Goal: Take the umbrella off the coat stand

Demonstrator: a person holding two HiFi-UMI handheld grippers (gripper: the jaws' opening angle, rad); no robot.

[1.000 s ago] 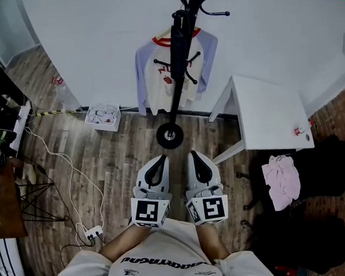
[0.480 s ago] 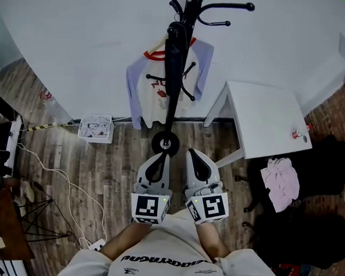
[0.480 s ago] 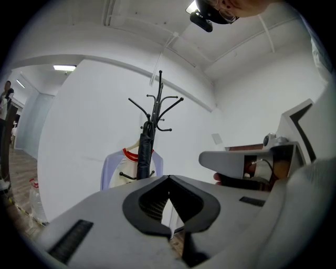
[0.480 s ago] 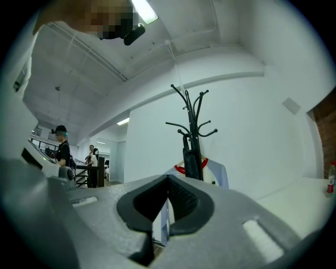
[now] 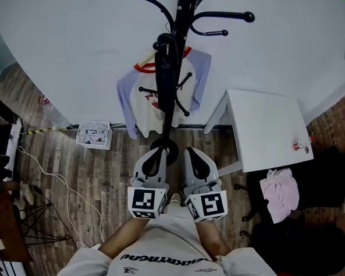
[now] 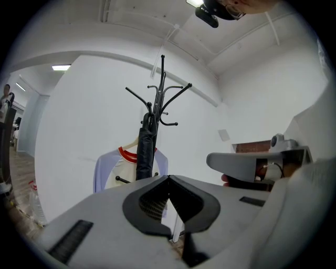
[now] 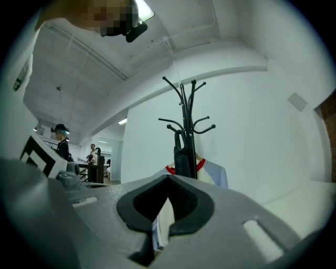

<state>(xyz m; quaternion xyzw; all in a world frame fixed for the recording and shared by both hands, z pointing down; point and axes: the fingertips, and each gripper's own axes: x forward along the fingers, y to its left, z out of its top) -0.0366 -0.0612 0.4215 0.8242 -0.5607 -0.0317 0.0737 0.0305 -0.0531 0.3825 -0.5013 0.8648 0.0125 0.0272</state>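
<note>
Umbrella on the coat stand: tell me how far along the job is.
Done: nothing yet; the umbrella hangs on the coat stand. In hand: the left tool and right tool, both shut and empty, point at the stand, short of it. Left: open a tool, grip the umbrella, lift it off.

You can read almost nothing here. Nearest you from the black metal coat stand [image 5: 185, 13], your pale sweatshirt [image 5: 152, 273] carries a line of dark letters [image 5: 165, 260], upside down and too small to spell. Between the two, the cubes on your left gripper [image 5: 156, 154] and right gripper [image 5: 193, 154] each bear a black-and-white square marker [image 5: 146, 200]. On the stand, a red print on the white lilac-sleeved T-shirt [image 5: 144, 106] is illegible
</note>
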